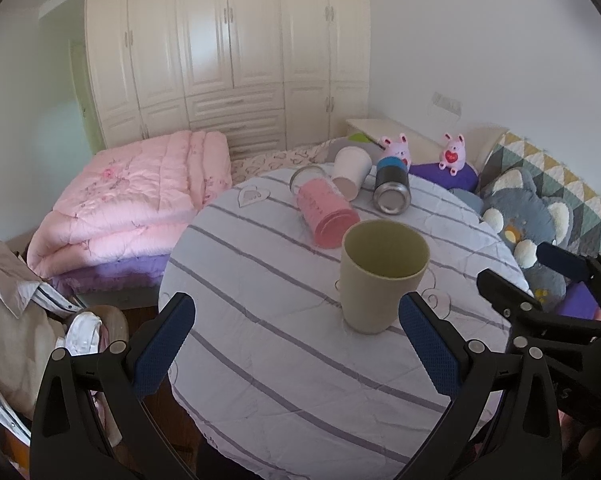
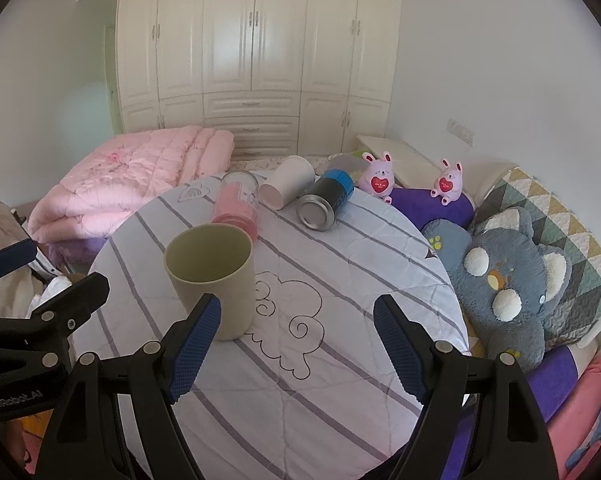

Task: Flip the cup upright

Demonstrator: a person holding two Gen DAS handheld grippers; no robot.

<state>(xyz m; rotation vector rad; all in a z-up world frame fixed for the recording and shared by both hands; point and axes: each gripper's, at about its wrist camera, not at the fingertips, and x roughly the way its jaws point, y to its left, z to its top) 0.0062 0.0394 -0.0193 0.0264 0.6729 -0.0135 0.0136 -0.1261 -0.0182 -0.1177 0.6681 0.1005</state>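
Presently, near to far:
Left gripper (image 1: 296, 344): jaws stood wide apart, holding nothing, over the near edge of the round table (image 1: 284, 392).
Right gripper (image 2: 296, 344): jaws likewise apart and empty, beside the left one.
Beige cup (image 1: 382, 276): stood upright, mouth up, near the table's middle; apparently done.
Pink cup (image 1: 324, 212): lay on its side behind it, toward the far edge.
White cup (image 1: 352, 174): lay on its side at the far edge.
Steel cup (image 1: 392, 190): lay on its side, base toward the cameras.
Advice: probably take the pink cup next; grip across its body and set it down gently.
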